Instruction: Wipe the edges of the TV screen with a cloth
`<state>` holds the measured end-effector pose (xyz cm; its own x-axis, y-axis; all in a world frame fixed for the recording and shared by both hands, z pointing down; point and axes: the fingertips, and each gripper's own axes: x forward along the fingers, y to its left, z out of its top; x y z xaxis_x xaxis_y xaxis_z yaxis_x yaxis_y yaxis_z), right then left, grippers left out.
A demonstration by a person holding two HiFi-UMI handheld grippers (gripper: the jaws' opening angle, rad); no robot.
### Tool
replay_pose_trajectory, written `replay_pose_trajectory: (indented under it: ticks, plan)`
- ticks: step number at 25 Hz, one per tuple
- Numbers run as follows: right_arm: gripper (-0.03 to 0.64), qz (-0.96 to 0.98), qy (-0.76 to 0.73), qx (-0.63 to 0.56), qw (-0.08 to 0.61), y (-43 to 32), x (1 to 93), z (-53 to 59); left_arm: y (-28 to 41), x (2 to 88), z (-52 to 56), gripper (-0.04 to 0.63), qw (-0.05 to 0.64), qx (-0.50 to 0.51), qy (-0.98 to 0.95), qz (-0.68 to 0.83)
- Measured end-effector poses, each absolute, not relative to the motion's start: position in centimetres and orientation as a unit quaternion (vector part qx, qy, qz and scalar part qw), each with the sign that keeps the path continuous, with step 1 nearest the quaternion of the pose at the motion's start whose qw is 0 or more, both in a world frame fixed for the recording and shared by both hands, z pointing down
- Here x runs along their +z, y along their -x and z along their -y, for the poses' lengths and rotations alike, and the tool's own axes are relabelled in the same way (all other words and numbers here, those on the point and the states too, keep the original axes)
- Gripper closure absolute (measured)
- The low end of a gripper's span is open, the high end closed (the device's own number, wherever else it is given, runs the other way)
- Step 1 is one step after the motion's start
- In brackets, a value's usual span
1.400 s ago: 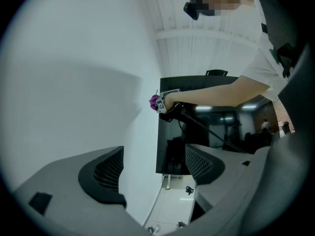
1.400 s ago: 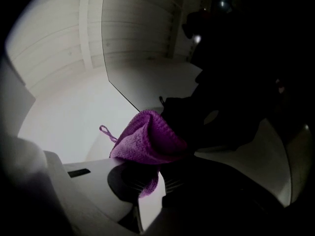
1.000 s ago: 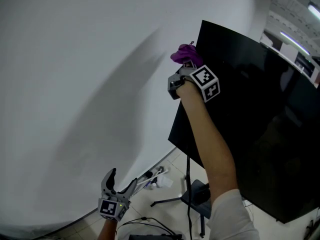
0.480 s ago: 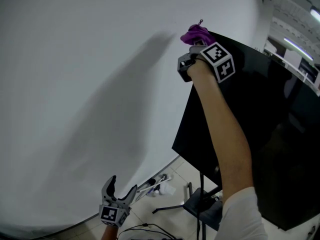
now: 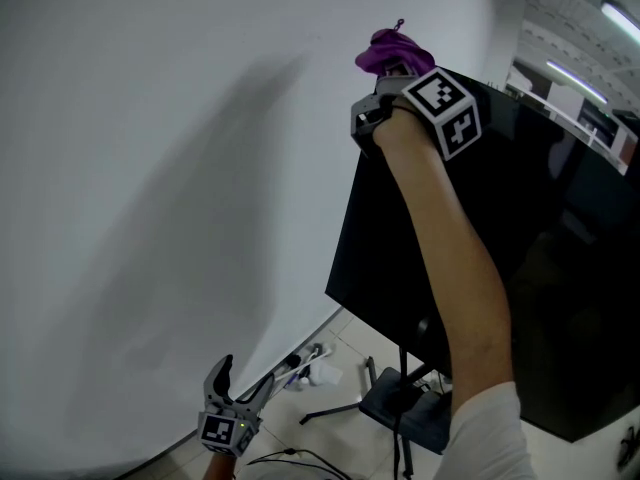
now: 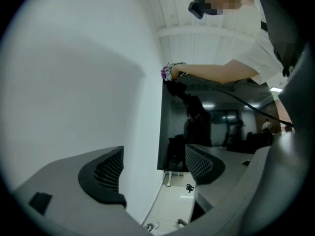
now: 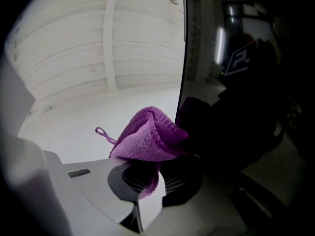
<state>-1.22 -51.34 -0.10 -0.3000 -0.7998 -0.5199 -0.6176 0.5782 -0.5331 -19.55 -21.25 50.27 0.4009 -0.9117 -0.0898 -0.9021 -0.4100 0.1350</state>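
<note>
Purple cloth (image 7: 147,137) pinched in right tool (image 7: 156,173) at TV screen (image 5: 560,228) top corner | left tool (image 6: 152,168) gaping (low, empty)

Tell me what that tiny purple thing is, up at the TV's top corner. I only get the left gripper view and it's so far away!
Observer: It's a purple cloth, clamped between the jaws of the right gripper.
Operator: Is it touching the TV?
Observer: Yes. In the right gripper view the cloth presses against the side edge of the TV screen.
Operator: And where's my gripper compared to that?
Observer: The head view shows the left gripper hanging low, far beneath the TV's bottom corner, close to the white wall.
</note>
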Motion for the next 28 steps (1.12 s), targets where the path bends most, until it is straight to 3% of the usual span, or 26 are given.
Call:
replay_pose_trajectory:
  ticks: [5, 10, 16, 22, 28]
  plan:
    - [0.563, -0.796, 0.455, -0.098, 0.387, -3.8, 0.2, 49.1, 15.1, 52.3, 22.2, 0.224, 0.008, -0.053, -0.863, 0.503]
    - [0.563, -0.791, 0.472, -0.071, 0.382, -3.8, -1.1, 45.5, 15.5, 50.8, 21.3, 0.224, 0.04, -0.072, -0.879, 0.469]
    - [0.563, -0.768, 0.506, -0.038, 0.392, -13.4, -2.7, 39.8, 8.0, 50.8, 19.5, 0.224, 0.033, -0.069, -0.905, 0.42]
    - [0.563, -0.75, 0.528, -0.019, 0.398, -15.5, -2.6, 37.6, 8.0, 52.2, 21.4, 0.224, 0.013, -0.053, -0.926, 0.374]
    - [0.563, -0.724, 0.558, 0.01, 0.407, -26.5, -3.0, 26.6, -0.6, 51.5, 14.5, 0.224, 0.02, -0.054, -0.943, 0.328]
